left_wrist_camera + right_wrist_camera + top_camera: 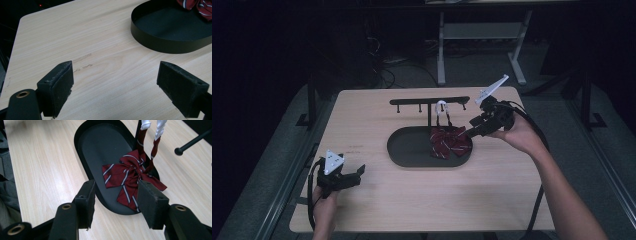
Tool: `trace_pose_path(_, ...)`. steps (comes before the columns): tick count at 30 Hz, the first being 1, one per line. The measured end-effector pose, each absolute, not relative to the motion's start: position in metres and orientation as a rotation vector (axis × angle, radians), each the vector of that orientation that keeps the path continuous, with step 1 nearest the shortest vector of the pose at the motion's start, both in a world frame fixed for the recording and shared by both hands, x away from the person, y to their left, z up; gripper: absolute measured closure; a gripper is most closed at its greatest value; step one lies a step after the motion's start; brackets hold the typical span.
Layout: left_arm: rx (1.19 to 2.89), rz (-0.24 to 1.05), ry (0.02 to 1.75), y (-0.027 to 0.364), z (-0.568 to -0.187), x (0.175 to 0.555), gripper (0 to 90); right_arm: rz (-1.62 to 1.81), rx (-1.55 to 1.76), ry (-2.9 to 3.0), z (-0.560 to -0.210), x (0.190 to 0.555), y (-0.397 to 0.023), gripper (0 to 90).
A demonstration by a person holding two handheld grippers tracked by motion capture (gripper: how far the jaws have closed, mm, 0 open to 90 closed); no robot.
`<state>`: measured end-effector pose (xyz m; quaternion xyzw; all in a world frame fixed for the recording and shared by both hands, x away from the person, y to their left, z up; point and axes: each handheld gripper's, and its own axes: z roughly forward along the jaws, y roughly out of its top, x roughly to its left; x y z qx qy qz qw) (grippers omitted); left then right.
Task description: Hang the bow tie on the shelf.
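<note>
Bow tie: a dark red striped bow tie (130, 173) hangs by its white loop (441, 106) from a peg of the black stand (430, 102); the bow lies in the right end of the black oval tray (100, 150).
Right gripper: the right gripper (116, 192) is held just at the tray's right rim, fingers (152, 203) spread wide on either side of the bow's lower tail, pads not pressing on it.
Left gripper: the left gripper (116, 85) is low over the bare worktop (75, 35) at the near left corner, well apart from the tray, fingers (58, 82) wide open with nothing between them.
</note>
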<state>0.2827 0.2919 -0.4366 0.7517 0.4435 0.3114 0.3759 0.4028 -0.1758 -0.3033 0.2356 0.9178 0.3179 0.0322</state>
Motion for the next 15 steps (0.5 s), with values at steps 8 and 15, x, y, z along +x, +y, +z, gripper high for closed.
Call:
trace_pose_path(8,1.916,0.796,1.141,0.292,-0.437,0.282,13.5,0.991,0.749,2.824,-0.314,0.398,-0.181,46.4)
trace_pose_path(15,1.919,0.798,1.135,0.292,-0.436,0.282,13.5,1.004,0.775,2.826,-0.321,0.392,-0.187,45.8)
